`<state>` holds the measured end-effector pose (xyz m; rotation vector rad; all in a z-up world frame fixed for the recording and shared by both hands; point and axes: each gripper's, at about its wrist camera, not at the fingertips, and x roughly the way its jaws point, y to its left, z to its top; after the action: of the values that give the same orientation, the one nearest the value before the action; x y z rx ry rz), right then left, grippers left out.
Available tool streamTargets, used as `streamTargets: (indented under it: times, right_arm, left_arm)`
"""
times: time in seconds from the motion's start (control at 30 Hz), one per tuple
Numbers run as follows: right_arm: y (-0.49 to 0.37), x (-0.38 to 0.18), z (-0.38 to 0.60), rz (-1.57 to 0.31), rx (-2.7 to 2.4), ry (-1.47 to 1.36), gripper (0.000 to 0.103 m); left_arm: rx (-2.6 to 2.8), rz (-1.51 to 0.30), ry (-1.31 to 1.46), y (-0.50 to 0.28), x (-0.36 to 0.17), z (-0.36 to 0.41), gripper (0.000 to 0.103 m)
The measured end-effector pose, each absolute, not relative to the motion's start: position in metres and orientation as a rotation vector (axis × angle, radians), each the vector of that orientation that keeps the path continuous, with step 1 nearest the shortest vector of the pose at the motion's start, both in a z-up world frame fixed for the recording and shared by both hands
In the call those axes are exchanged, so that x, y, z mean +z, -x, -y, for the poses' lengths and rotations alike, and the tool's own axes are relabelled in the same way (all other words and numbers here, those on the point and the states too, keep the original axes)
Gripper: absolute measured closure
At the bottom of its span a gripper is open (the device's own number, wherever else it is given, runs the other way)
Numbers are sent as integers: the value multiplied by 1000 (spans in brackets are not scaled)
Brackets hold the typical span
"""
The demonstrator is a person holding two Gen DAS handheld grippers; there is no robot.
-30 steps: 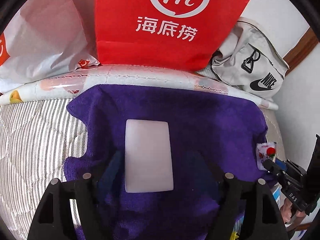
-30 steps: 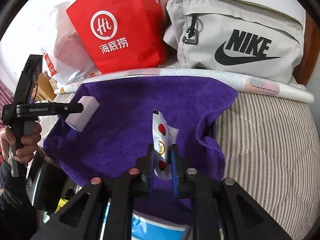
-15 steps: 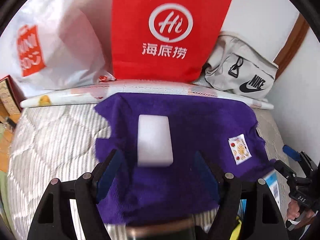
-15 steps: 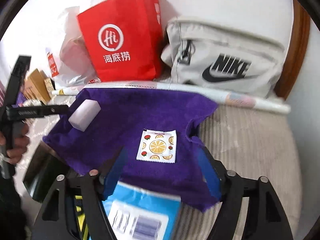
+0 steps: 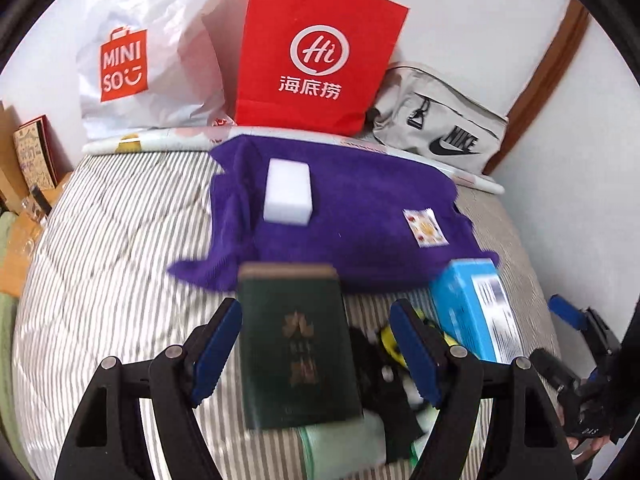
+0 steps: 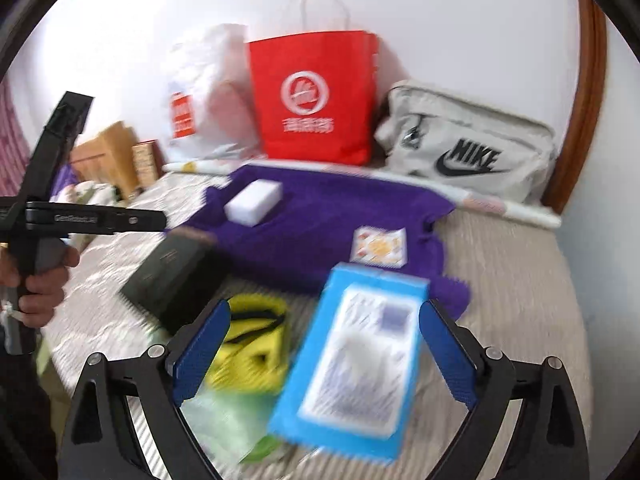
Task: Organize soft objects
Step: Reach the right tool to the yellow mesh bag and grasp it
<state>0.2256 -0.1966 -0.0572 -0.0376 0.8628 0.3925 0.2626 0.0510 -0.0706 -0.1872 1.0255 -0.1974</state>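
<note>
White rectangular foam sponge block (image 5: 288, 191) lying flat on rumpled purple fleece towel (image 5: 360, 216), toward towel's far left part. Small square printed foil sachet with fruit pattern (image 5: 425, 227) flat on same towel, near its right edge, well apart from sponge. Towel spread on striped quilted bed (image 5: 112, 248). Just beside towel's near edge: dark green rectangular box with gold characters (image 5: 298, 356) and bright blue cardboard box with white label (image 6: 352, 364), blurred. Yellow-and-black strap item (image 6: 250, 344) between the two boxes; pale green cloth (image 6: 224, 412) under them, detail unclear. Left gripper (image 5: 316, 352) with blue pads wide apart, holding nothing, above green box. Right gripper (image 6: 322, 354) also spread wide, empty, above blue box. At far bed edge against wall: red paper shopping bag with white logo (image 5: 316, 60), white plastic Miniso bag (image 5: 148, 68), grey Nike pouch bag (image 5: 440, 132).
</note>
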Motion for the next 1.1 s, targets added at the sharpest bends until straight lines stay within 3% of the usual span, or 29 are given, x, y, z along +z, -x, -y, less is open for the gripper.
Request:
streamTargets:
  times: [0.33,0.67,0.87,0.93,1.07,1.1]
  right_arm:
    - [-173,-81,172,-855,445,97,9]
    - [-194,-95,131,-819,438,239,12]
    - [-210,-117,118,-887,427,313,22]
    - [-212,-125,115,-906,433,331,28]
    - [-212,-125,117,-901,439,311,53]
    - [-210,-121,119,-903,461,286,69]
  left_arm:
    - [-173,-1052,159,-191,-108,-51,27]
    - [-197,-1062,256,-166,-123,-72,27]
    - [-216,-1065,285,-163,-130,-78,27]
    - [-221,-1062,287,-164,-132,-78,27]
    - [-212,-1067,261,-164,-135,-75,27]
    - [-208,-1069,253,-164,-135,-75,27]
